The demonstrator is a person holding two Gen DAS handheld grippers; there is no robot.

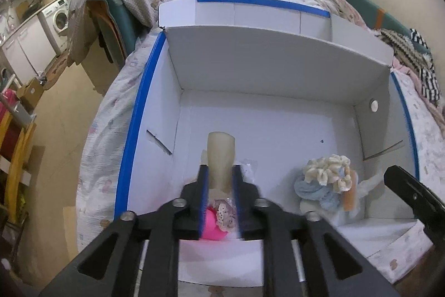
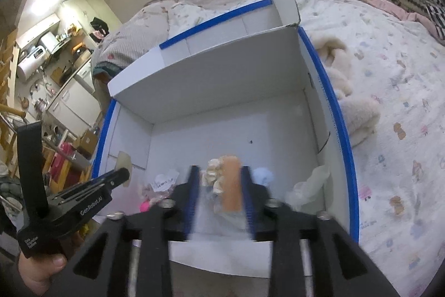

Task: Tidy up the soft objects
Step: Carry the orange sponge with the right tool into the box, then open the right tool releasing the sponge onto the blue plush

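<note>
Both grippers reached down into a white box [image 1: 172, 113] with blue-taped edges, which sat on a patterned bedspread [image 2: 389, 91]. The step in hand appeared to be the setting-down of soft objects inside the box.

At left, the left gripper [image 1: 220, 171] stood with its jaws slightly parted around a pale beige roll [image 1: 221, 157]. The roll rose upright between the blue pads and projected past their tips; whether the pads pressed on it could not be told. Below it, close to the gripper body, lay a pink object [image 1: 211, 224] and a small lace-trimmed piece [image 1: 224, 210].

At centre and right, a cluster of items rested on the box floor: a cream scrunchie [image 1: 326, 170], a light blue fabric bundle [image 1: 311, 189] and an orange pad [image 2: 230, 185]. The right gripper [image 2: 219, 180] had its jaws spread to either side of the orange pad and the scrunchie, with blurred pads and a gap visible on each side, so the pad looked released.

Farther right, a crumpled white pouch [image 2: 311, 185] lay against the box wall, and a cream plush item [image 2: 350, 99] lay outside the box on the bedspread.

The next move probably called for lifting both grippers clear of the box without dragging the loose items, then reaching for the plush item.
</note>
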